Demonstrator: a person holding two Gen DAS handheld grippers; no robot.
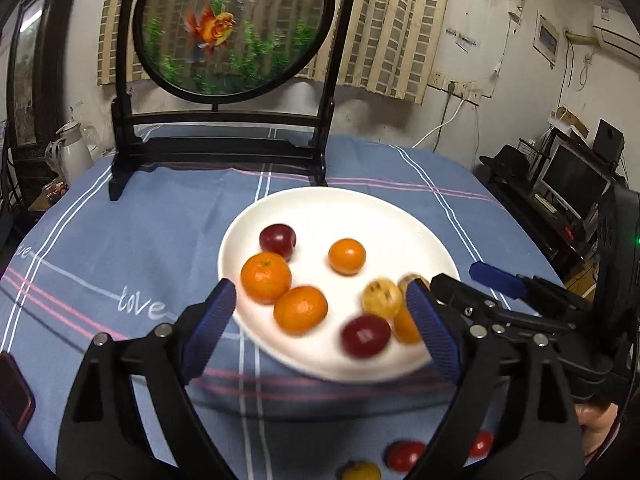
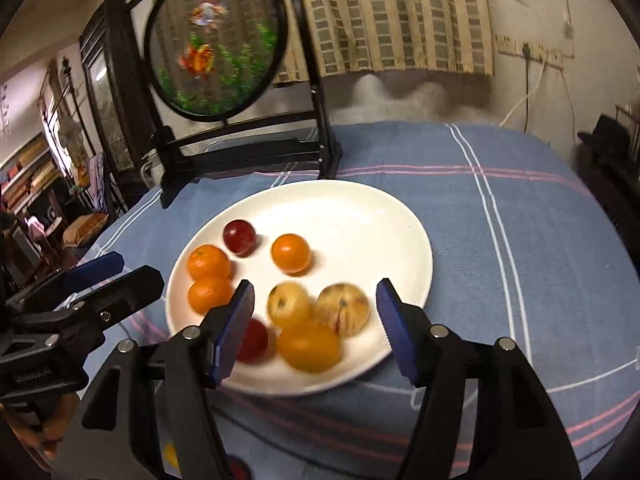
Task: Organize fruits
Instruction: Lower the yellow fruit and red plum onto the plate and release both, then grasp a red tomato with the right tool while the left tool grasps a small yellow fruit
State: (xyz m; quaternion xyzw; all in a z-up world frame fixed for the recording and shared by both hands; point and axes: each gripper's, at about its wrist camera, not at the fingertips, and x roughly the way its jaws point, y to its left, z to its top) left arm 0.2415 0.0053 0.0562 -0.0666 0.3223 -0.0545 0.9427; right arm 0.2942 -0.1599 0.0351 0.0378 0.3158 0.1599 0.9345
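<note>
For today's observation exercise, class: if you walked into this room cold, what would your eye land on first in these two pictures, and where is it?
First, the white plate in the middle of the blue striped tablecloth, loaded with orange mandarins, dark red fruits and pale yellow ones. Behind it stands a round goldfish screen in a black frame. Nearest the viewer, the left gripper and right gripper hang open over the plate's near edge.

Probably a home living room — curtains (image 1: 384, 20), cluttered shelves (image 2: 28, 172), clothed table (image 1: 120, 240).
</note>
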